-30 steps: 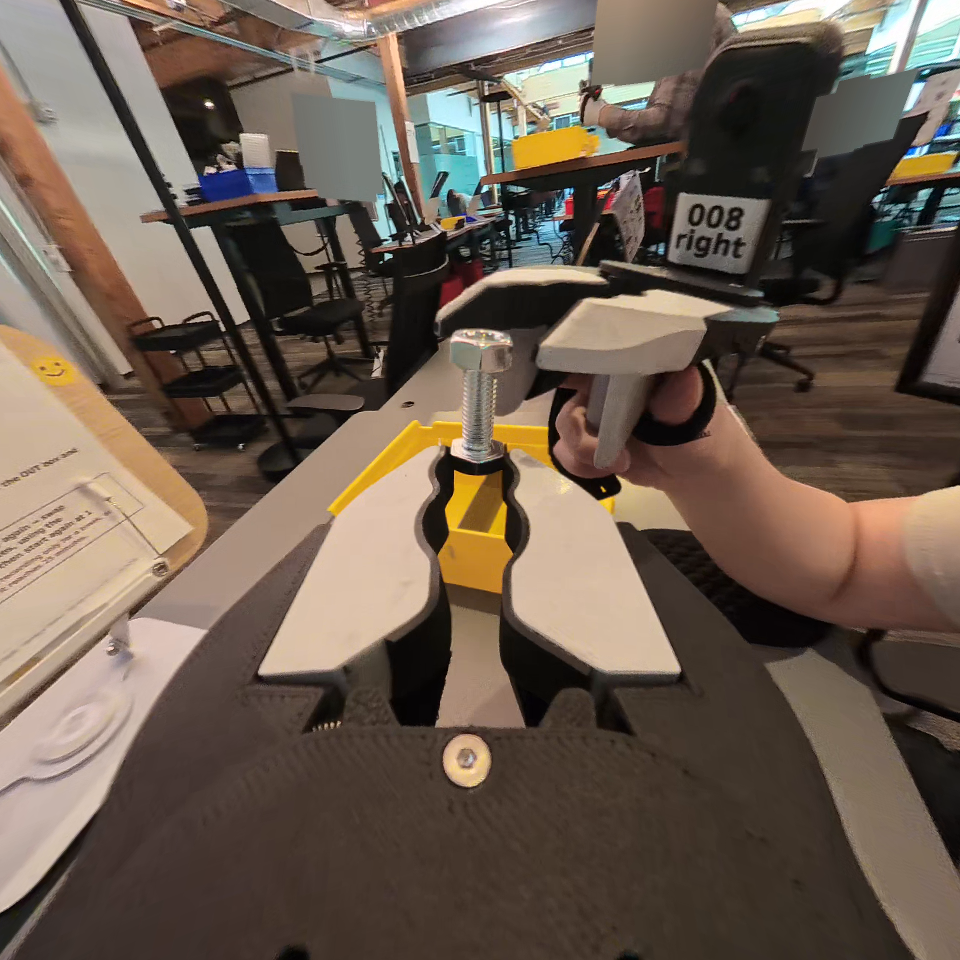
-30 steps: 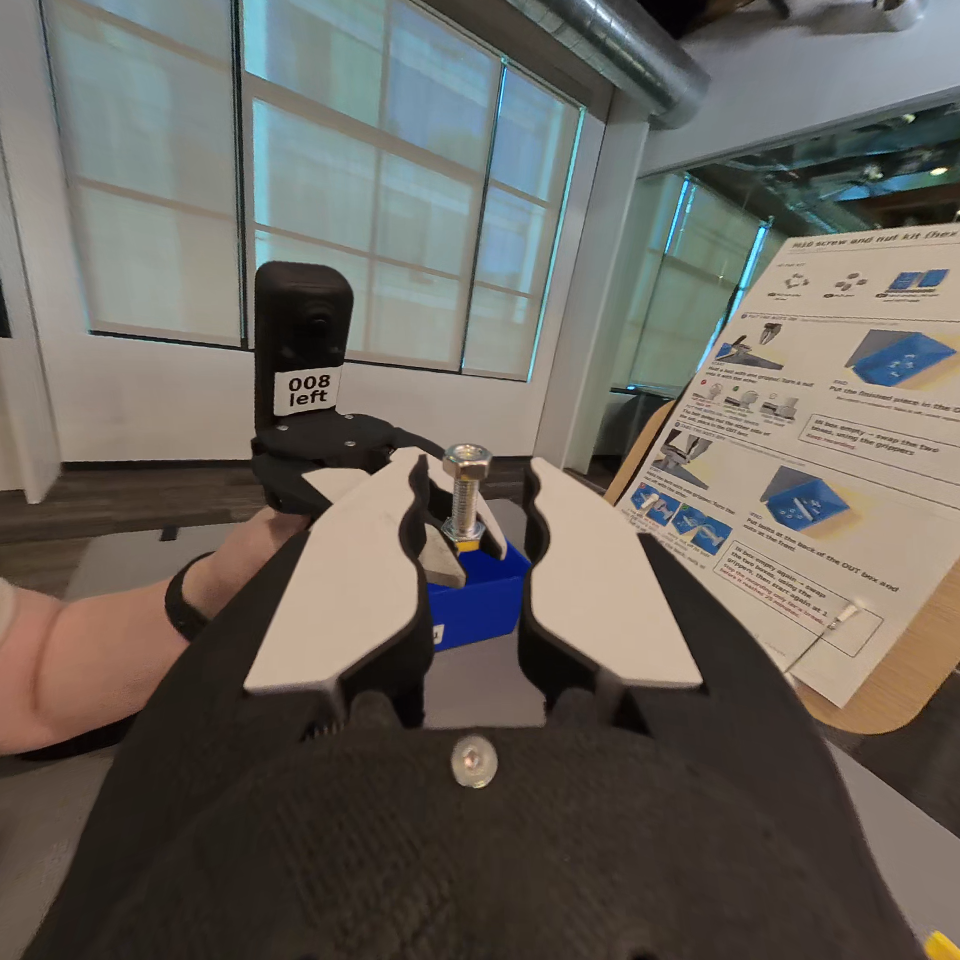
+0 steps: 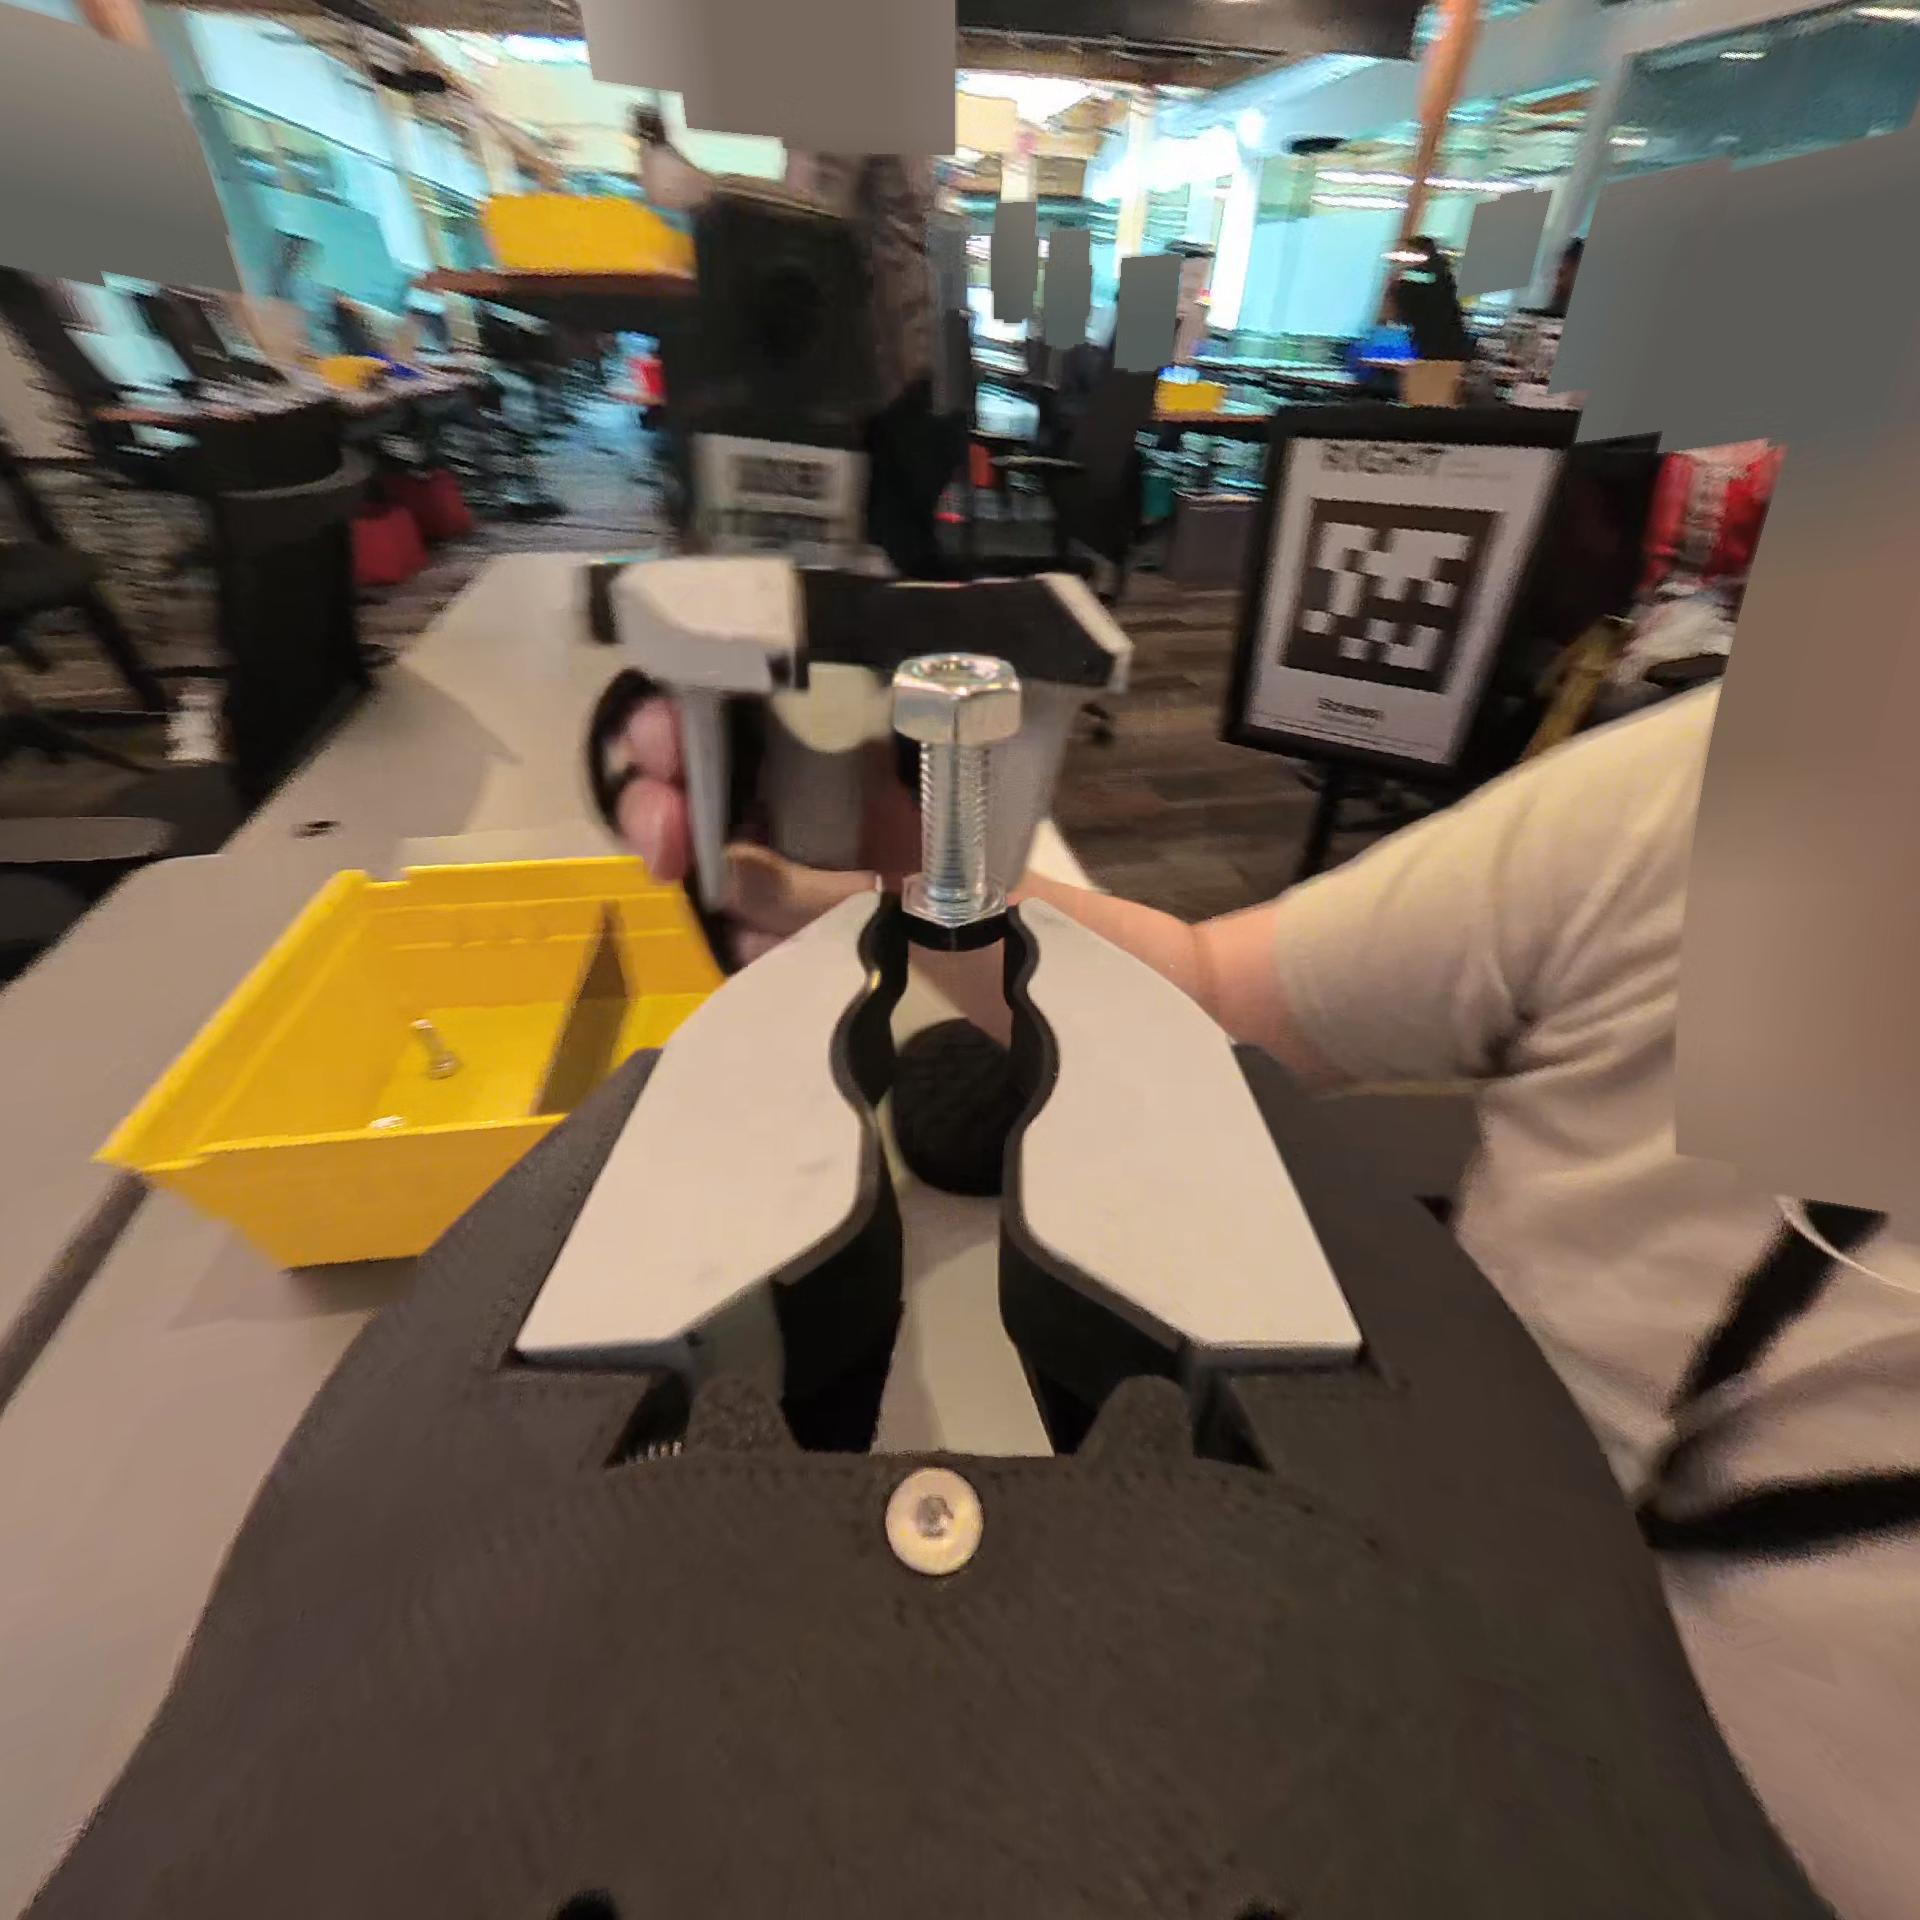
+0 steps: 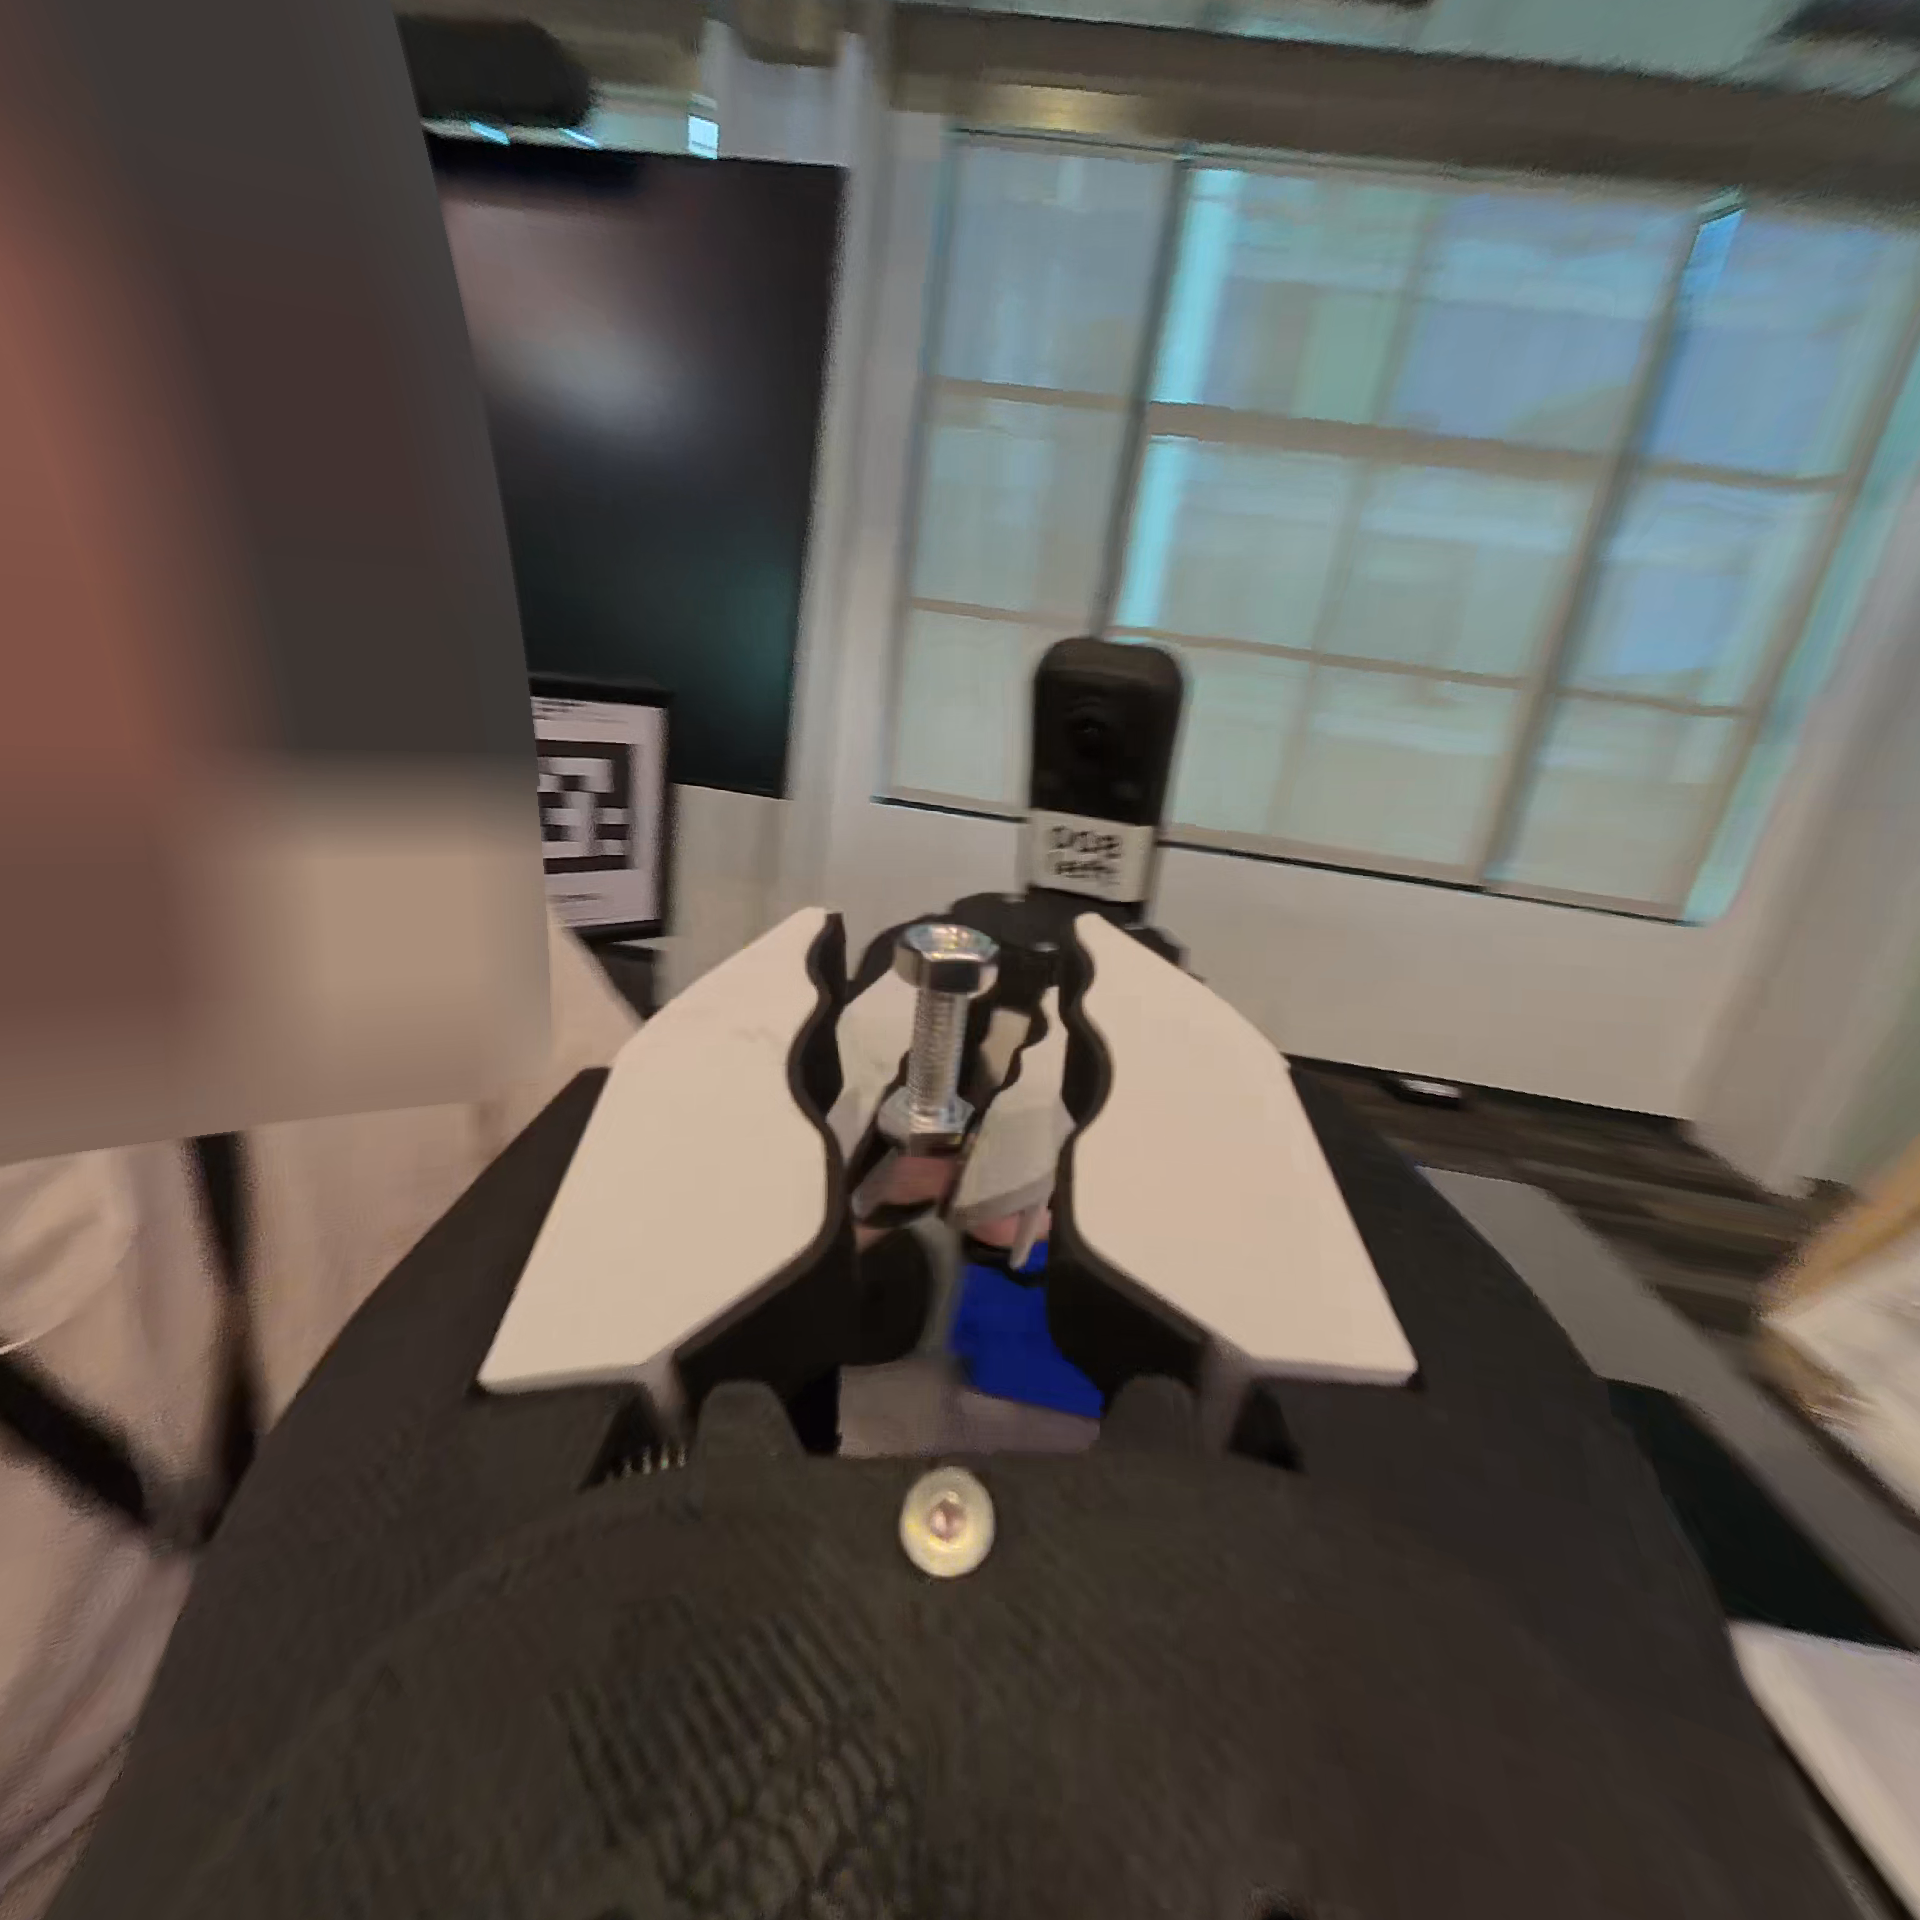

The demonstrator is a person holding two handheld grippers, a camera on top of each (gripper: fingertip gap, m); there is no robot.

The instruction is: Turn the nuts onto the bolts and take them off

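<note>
**Bolt upright between two grippers**

At the tips of the left gripper [image 3: 951, 925], in the left wrist view, a silver bolt [image 3: 954, 792] stands upright with its hexagonal head on top and its threaded shank pointing down. A silver nut [image 3: 951, 900] sits low on the thread, and the two white fingers [image 3: 748, 1132] are closed on it, their black inner edges pressed against its sides. The metal is bright and clean, the threads sharply cut. Just beyond the bolt the right gripper [image 3: 1070, 649] faces this way, held in a hand [image 3: 790, 883]; its tips reach around the bolt head at about the same height, though whether they touch it cannot be told from here. To the left on the grey table [image 3: 125, 1455] sits a yellow bin [image 3: 353, 1091] with a divider and a small bolt [image 3: 434, 1049] lying inside. Far right stands a framed black-and-white marker sign [image 3: 1392, 592].

In the right wrist view, the same bolt [image 4: 940, 1023] rises between the right gripper's [image 4: 951, 961] white fingers [image 4: 717, 1153], which stand apart on either side with a clear gap to the head, gripping nothing. The nut [image 4: 925, 1120] shows at the foot of the thread, pinched by the left gripper's tips [image 4: 997, 1174] coming from the far side. Below them a blue bin [image 4: 1013, 1340] shows through the gap. A window [image 4: 1351, 520] fills the far wall, blurred.
</note>
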